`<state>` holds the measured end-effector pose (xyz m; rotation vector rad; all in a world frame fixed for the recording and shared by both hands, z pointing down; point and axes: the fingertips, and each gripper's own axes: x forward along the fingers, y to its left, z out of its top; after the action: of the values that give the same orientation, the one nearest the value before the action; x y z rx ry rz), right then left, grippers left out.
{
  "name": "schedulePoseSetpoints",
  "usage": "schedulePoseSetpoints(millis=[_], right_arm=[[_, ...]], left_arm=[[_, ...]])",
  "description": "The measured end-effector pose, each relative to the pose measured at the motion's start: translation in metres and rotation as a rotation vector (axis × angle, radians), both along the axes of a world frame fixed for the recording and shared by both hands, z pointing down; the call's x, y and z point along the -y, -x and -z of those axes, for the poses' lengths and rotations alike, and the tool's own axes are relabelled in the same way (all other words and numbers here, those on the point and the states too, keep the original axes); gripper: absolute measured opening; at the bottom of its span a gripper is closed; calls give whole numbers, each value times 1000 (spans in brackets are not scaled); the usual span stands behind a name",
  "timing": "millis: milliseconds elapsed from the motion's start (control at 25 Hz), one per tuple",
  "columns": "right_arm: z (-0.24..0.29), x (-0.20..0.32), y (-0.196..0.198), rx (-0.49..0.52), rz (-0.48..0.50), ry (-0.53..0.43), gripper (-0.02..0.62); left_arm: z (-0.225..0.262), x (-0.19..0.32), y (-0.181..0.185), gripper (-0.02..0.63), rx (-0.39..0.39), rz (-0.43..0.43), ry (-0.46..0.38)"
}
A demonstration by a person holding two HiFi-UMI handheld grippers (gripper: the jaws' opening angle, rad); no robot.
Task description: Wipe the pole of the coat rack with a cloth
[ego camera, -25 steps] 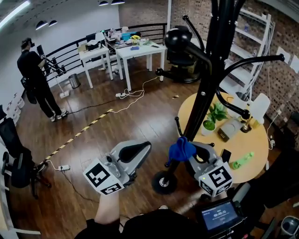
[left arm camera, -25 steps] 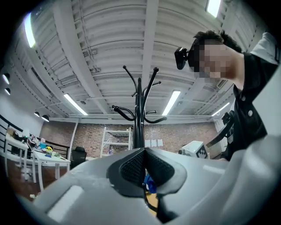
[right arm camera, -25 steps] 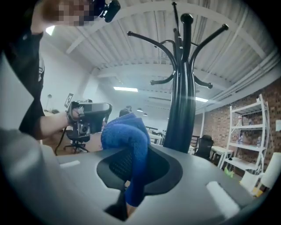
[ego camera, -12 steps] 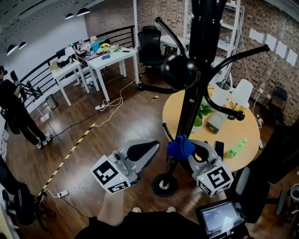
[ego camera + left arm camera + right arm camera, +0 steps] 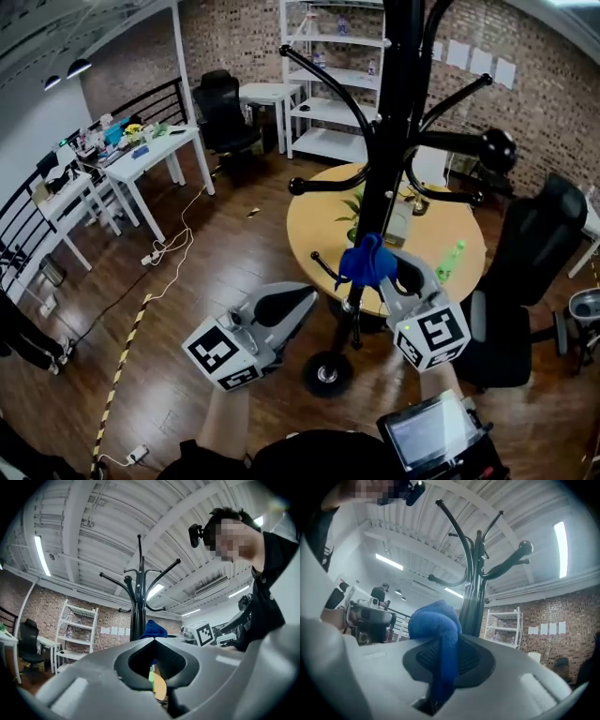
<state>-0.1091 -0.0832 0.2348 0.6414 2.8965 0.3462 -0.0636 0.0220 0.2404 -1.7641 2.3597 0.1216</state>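
The right hand-held gripper (image 5: 382,274) is clamped on the blue cloth (image 5: 366,262), which seems to touch the lower pole (image 5: 382,159). The left hand-held gripper (image 5: 300,298) is closed on nothing, just beside. Press the cloth firmly against the pole and stroke lengthwise, avoiding the hooks (image 5: 497,148).

Brick walls (image 5: 242,37) ring a wooden floor (image 5: 234,253), round table (image 5: 314,216) (shelving (image 5: 328,77) behind).

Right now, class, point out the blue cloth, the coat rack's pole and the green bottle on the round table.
blue cloth (image 5: 367,262): head view, on its bunched middle.
coat rack pole (image 5: 388,112): head view, on the upper shaft.
green bottle (image 5: 450,261): head view, on its body.
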Motion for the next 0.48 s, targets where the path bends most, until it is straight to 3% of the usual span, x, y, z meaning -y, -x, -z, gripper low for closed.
schedulePoseSetpoints(millis=[160,480], right_arm=[[21,-1,0,35,-30,-10,46],[150,0,-17,300,-61,78,46]], left_arm=[[11,-7,-2,2,16,7,-27],[46,-6,-14,2,109,1,-48]])
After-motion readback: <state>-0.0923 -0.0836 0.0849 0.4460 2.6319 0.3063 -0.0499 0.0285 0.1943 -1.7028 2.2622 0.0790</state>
